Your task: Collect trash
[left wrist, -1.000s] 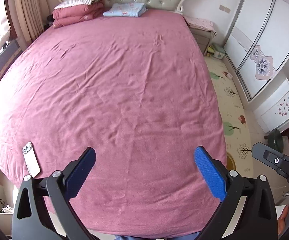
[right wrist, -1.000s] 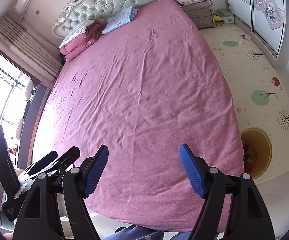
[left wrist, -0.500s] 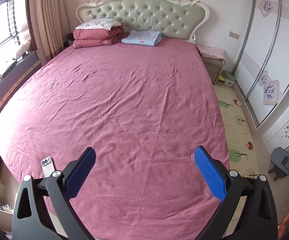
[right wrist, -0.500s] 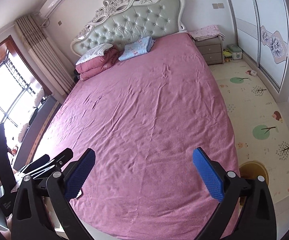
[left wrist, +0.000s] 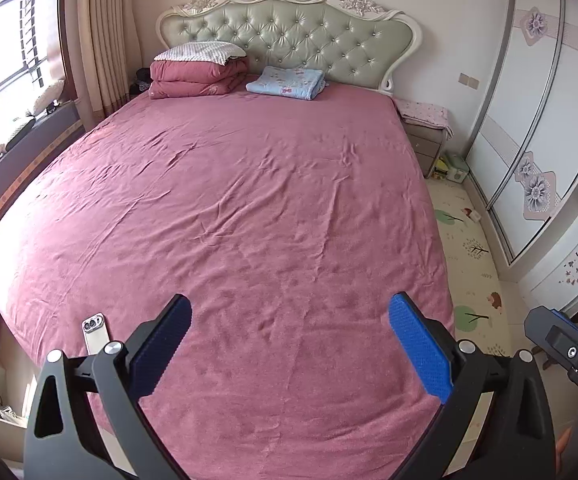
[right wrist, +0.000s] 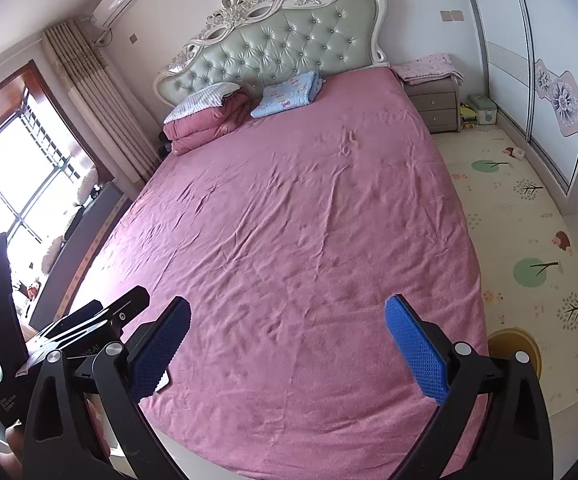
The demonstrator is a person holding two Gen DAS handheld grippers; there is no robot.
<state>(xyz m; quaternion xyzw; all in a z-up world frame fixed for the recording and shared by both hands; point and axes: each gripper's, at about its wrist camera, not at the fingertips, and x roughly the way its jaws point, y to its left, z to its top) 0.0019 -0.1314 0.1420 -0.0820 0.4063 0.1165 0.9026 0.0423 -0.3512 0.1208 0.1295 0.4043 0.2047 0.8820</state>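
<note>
We're at the foot of the bed [left wrist: 273,208]: headboard [left wrist: 289,40] behind it, quilt [left wrist: 197,76] and blanket [left wrist: 287,82] lying side by side just before it. A phone [left wrist: 96,332] lies on the bed's near left corner. Nightstand [left wrist: 425,140] right of the bed, wardrobe [left wrist: 529,120] further right, mat [right wrist: 521,240] on the floor between.

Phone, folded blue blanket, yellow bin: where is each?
phone [left wrist: 96,332], left wrist view, its back.
folded blue blanket [left wrist: 285,82], left wrist view, top face.
yellow bin [right wrist: 527,342], right wrist view, its rim.
</note>
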